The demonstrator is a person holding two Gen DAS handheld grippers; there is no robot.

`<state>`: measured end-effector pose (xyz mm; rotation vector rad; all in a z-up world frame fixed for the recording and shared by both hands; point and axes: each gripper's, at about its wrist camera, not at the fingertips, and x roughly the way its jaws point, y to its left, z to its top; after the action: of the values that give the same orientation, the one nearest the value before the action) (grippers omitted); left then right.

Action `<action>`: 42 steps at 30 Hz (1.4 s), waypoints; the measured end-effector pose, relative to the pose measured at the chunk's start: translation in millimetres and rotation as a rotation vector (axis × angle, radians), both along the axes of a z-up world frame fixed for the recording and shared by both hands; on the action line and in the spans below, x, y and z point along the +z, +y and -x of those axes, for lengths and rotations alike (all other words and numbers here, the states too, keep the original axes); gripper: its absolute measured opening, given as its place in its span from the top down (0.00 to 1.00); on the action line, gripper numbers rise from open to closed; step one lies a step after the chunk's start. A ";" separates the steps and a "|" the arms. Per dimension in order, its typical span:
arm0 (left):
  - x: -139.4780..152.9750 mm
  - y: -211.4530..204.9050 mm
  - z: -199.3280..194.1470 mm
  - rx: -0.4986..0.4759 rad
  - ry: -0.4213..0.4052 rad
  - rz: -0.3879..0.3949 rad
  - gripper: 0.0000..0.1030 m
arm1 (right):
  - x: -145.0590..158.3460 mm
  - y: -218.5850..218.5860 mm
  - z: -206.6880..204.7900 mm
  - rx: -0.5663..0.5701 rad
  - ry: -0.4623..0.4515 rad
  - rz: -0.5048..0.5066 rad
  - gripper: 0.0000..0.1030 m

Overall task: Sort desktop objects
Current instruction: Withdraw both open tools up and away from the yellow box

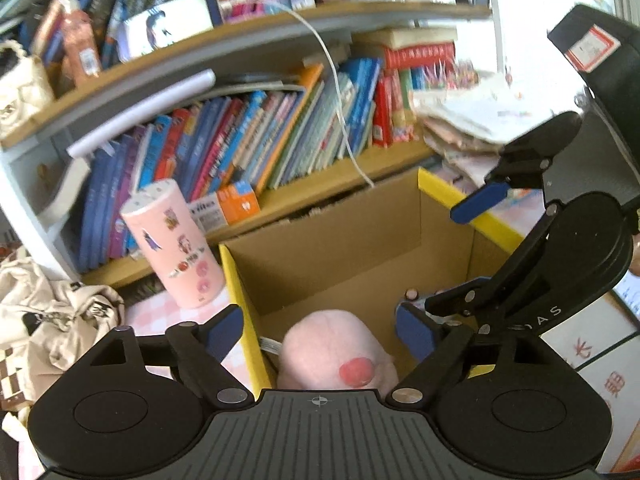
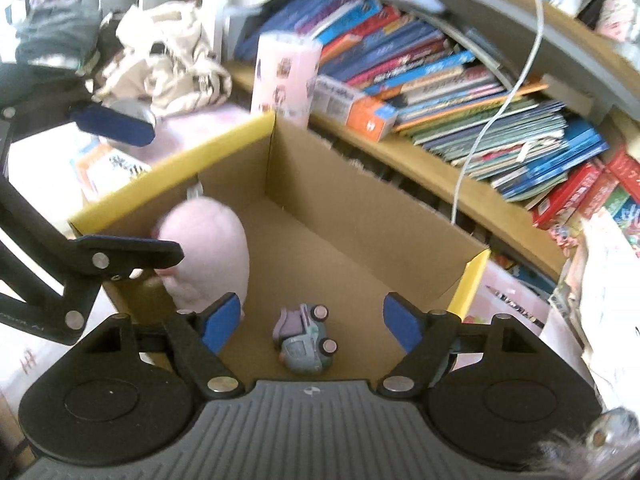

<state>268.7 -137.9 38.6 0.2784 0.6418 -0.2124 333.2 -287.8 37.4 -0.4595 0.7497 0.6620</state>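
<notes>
An open cardboard box [image 1: 448,196] with yellow rims stands in front of the bookshelf. Inside it, a pink plush toy [image 1: 332,352] lies against the left wall, directly below my left gripper [image 1: 320,332], which is open and holds nothing. In the right wrist view the plush toy [image 2: 204,256] is at the left of the box [image 2: 180,160], and a small pastel toy car [image 2: 306,338] lies on the box floor. My right gripper [image 2: 312,322] hangs open above the car without touching it. Each gripper shows in the other's view, the right gripper [image 1: 452,256] and the left gripper [image 2: 166,194].
A pink cylinder with stickers [image 1: 176,244] stands just left of the box. Behind it is a bookshelf of leaning books [image 1: 256,136] with an orange-and-white carton [image 1: 228,208]. A white cable [image 1: 344,120] hangs into the box. A cream bag [image 1: 52,312] lies left, stacked papers [image 1: 472,120] right.
</notes>
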 end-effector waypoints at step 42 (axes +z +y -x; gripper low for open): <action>-3.9 128.4 130.9 0.057 0.019 0.200 0.08 | -2.2 46.8 159.3 -0.430 0.049 -0.136 0.15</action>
<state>137.8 -9.6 34.8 0.0661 0.6411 -0.2228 173.9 -241.1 35.2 -0.1481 0.8125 0.3186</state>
